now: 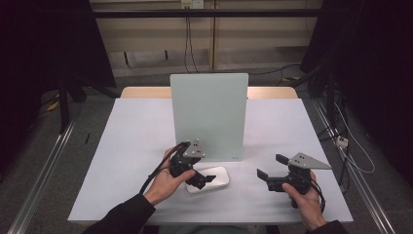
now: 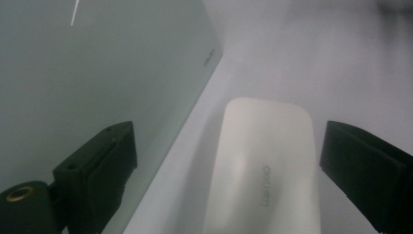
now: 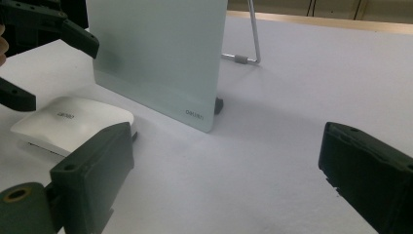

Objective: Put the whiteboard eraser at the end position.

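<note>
So the thing being worked here is that flat white rounded-rectangle plastic eraser block (image 1: 210, 178), lying on the near middle of the table, just in front of the upright pale green glass board (image 1: 209, 114) on its wire stand. The left gripper (image 1: 206, 180) hangs right over the block with its jaws spread wide, one on either side; in the left gripper view the white block (image 2: 265, 170) sits between the two black pads with clear gaps both sides, so nothing is pinched. My read is that this is either a set-down just done or a grab about to happen, and from a single look I honestly can't say which. If it's a pickup, the next move needs the jaws lowered around the block's long sides and squeezed evenly, since it's smooth and low and could skid on the cloth

The right gripper (image 1: 271, 165) is parked off to the right, well apart from the block, jaws also wide open and holding nothing. From the right gripper view you can see the board's printed logo at its bottom corner and the wire stand (image 3: 246, 46) behind it.

Surface is a pale lavender-grey cloth-covered table (image 1: 131, 146) with a wooden edge showing at the far side. Room's dim: black curtains left and right, cables hanging down the far wall, metal rails along the floor
</note>
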Demonstrator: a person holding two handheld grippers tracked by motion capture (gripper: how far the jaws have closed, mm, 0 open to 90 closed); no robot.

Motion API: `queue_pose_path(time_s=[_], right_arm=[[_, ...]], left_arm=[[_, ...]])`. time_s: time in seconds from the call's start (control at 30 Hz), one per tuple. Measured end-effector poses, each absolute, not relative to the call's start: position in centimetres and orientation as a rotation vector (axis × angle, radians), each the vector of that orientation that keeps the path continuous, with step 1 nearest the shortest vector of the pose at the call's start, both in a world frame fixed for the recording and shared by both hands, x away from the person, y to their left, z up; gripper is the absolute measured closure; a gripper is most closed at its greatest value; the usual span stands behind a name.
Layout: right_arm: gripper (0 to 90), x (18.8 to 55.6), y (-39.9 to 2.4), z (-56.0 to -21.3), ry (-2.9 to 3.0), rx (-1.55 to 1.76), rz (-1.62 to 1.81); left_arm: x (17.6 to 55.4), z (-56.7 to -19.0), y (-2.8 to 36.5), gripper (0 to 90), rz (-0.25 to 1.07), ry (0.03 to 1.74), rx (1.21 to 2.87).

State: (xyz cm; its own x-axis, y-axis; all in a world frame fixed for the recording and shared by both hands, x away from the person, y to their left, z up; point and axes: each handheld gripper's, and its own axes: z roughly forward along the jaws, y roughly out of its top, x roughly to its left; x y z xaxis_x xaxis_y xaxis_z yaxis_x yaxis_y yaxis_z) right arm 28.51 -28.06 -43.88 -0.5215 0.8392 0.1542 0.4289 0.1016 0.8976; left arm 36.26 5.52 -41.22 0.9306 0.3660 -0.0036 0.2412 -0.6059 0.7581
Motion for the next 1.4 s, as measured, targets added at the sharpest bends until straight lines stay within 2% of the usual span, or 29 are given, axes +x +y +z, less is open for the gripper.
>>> queue_pose_path(time_s=[0.3, 0.4, 0.6, 0.83, 1.4], right_arm=[[5.7, 28.4, -28.1, -43.8, 1.982, 1.239, 1.387], [5.7, 28.4, -28.1, -43.9, 1.982, 1.241, 1.388], [5.7, 28.3, -28.1, -43.9, 1.982, 1.249, 1.388], [5.7, 28.4, -28.0, -43.9, 1.982, 1.244, 1.384], [5.7, 28.3, -28.1, -43.9, 1.981, 1.254, 1.379]], left_arm=[[36.5, -39.8, 7.2, 6.5, 0.187, 0.505, 2.078], [36.6, -39.3, 7.9, 6.4, 0.224, 0.535, 2.046], [36.8, -38.4, 9.1, 6.3, 0.248, 0.53, 2.046], [36.6, -37.8, 10.3, 5.8, 0.342, 0.593, 2.053], [35.5, -38.2, 14.5, 5.7, 0.38, 0.68, 1.979]])
